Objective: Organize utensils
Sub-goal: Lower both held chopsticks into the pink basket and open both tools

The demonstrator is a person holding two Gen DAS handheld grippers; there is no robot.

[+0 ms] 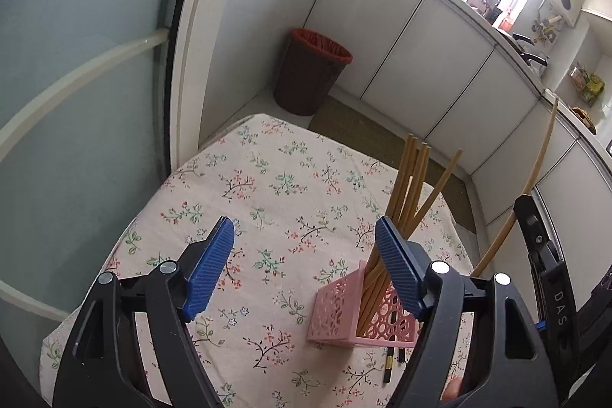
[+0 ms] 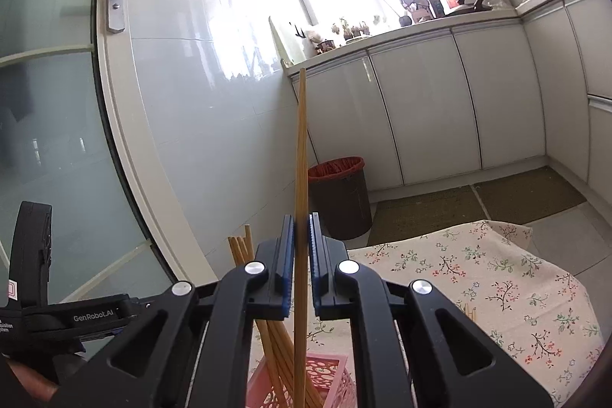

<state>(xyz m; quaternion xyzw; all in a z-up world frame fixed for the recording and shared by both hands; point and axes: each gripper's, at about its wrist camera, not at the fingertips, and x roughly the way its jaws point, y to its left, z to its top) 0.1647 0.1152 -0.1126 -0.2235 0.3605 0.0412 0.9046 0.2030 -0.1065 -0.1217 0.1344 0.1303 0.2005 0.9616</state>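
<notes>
The left gripper (image 1: 304, 268) has its blue fingers spread wide with nothing between them, only the flowered tablecloth (image 1: 267, 178) showing in the gap. Just behind its right finger stands the pink basket (image 1: 336, 312), holding a bundle of chopsticks (image 1: 411, 174) that lean up and away past that fingertip. Two dark-tipped sticks (image 1: 390, 364) lie on the cloth below the basket, near the same finger.

The right gripper (image 2: 302, 266) has its fingers pressed together on a single chopstick (image 2: 302, 148), which stands nearly upright, rising well above the fingertips and reaching down toward the pink basket below them. The other chopsticks lean to the left of those fingers.
</notes>
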